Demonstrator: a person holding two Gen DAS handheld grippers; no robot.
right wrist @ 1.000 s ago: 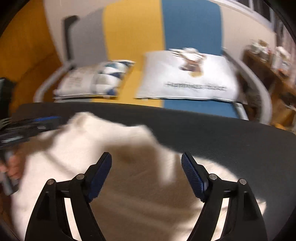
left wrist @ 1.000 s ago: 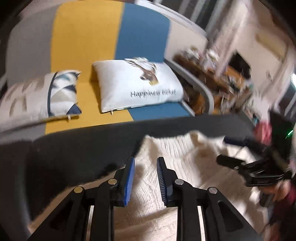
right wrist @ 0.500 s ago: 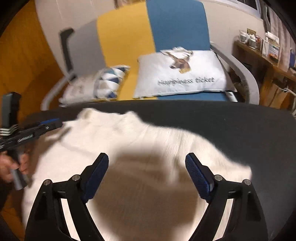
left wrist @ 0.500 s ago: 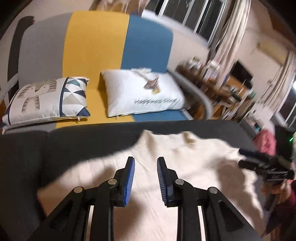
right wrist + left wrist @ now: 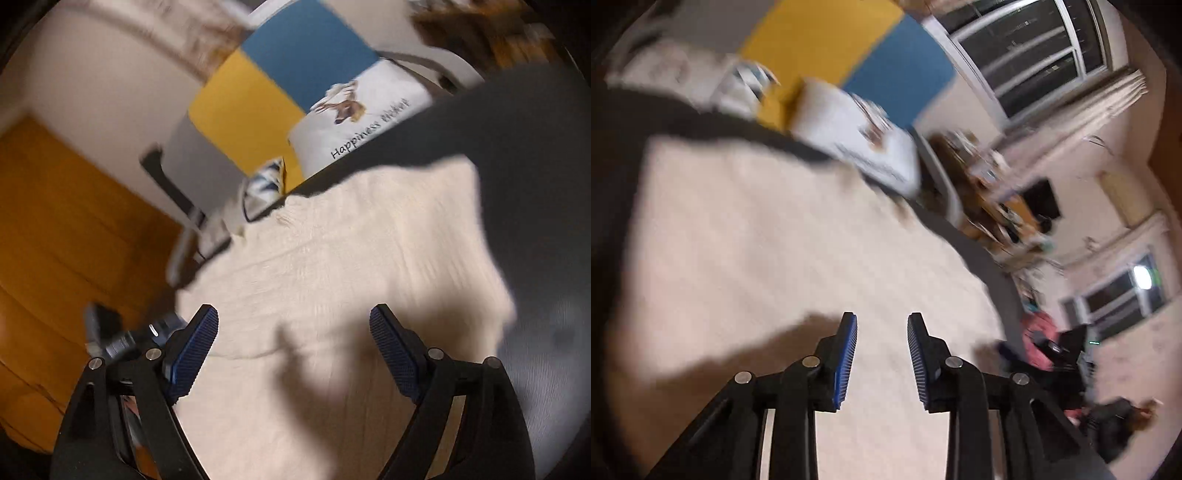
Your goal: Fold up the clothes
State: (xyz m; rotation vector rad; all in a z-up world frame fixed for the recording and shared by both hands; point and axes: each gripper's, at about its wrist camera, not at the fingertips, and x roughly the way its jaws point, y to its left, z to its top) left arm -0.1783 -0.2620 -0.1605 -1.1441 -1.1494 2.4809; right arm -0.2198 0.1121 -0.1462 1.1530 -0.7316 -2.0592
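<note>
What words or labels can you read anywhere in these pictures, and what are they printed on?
"Happiness ticket": black script on the white cushion with the deer picture, read in the right wrist view.
The same cushion in the left wrist view: the print is too blurred to read.
The patterned cushion: shapes only, no words.
The cream sweater: no label or print shows.
The shelf clutter: too small and blurred to read.

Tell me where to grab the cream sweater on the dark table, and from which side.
Take the cream sweater by an outer edge, probably the one on the right in the right wrist view, where it ends on the bare dark table. It lies spread flat, so the middle offers nothing to pinch. Slide one finger of the empty right gripper in low from the table side.
</note>
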